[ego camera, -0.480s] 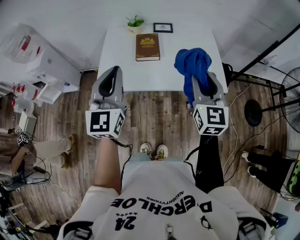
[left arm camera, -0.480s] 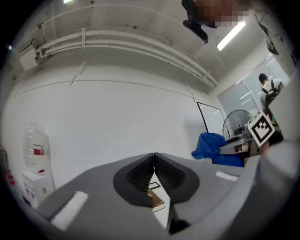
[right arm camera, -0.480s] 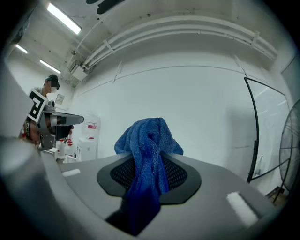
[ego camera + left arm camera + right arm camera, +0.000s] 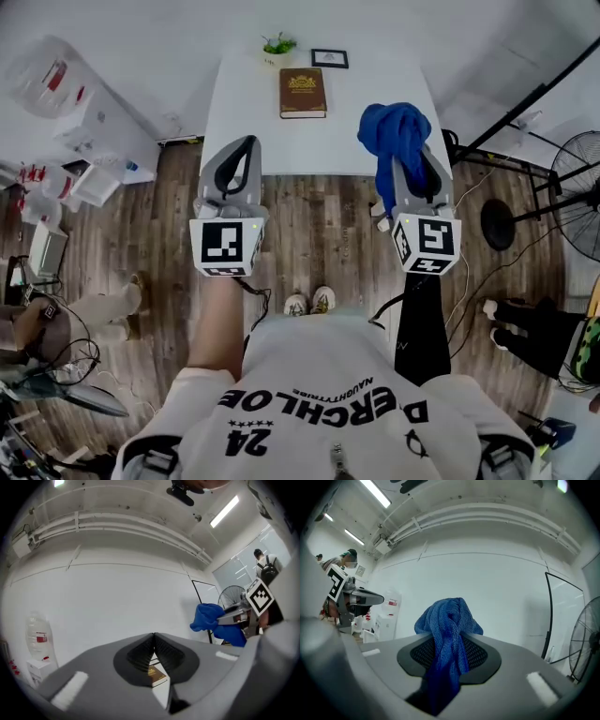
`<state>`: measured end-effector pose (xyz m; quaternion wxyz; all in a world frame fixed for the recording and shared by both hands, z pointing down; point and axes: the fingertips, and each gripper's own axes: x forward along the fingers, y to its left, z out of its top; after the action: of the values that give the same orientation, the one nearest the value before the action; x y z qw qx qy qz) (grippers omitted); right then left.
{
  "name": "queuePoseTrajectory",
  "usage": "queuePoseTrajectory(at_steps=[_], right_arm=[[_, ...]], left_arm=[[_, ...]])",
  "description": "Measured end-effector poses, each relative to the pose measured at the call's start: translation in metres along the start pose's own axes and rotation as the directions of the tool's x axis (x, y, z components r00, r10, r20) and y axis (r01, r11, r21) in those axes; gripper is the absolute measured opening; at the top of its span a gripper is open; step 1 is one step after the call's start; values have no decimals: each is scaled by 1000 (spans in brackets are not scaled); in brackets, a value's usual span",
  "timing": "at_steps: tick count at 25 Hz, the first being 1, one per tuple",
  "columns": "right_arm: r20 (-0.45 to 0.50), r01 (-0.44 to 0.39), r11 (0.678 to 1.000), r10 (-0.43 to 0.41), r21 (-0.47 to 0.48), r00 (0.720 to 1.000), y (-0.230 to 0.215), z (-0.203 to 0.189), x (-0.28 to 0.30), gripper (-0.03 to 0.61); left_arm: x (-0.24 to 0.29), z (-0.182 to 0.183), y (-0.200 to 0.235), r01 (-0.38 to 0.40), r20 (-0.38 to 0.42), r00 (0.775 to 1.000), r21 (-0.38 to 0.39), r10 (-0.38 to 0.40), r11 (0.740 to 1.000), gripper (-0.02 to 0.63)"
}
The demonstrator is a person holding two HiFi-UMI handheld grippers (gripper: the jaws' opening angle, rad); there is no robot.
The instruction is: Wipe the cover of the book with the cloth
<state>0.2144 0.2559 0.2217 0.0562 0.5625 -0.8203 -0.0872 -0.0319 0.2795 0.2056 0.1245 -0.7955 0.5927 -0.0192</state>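
Now right tongs (image 4: 404, 161) pinching blue cloth (image 4: 394, 127); left tongs (image 4: 245, 143) pressed together, empty; both held before table (image 4: 253, 103).

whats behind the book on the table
Behind the book, at the far edge of the table, are a small potted plant and a dark picture frame. What the frame holds is too small to tell. The tabletop under the book is covered.
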Motion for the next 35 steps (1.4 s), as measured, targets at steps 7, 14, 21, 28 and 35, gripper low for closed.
queuePoseTrajectory(at_steps=[7,14,21,28,35], right_arm=[[5,22,1000,-22,-3,1000,25,-2,-10,127],[9,-1,1000,1,16,1000,29,-8,-3,127],[12,-21,999,21,48,1000,5,-20,33,127],[26,-47,997,45,61,999,-33,-26,81,129],[60,-100,993,96,60,994,-61,-32,144,129]], left_arm=[[-22,-4,-2,59,18,998,-18,-58,998,60],[-21,-7,-1,44,23,999,-21,-44,999,61],[20,-21,-1,29,-10,1000,-20,-29,999,61],[72,-24,-1,-3,-19,1000,-21,2,1000,60],[124,-33,10,-87,-39,995,53,89,995,60]])
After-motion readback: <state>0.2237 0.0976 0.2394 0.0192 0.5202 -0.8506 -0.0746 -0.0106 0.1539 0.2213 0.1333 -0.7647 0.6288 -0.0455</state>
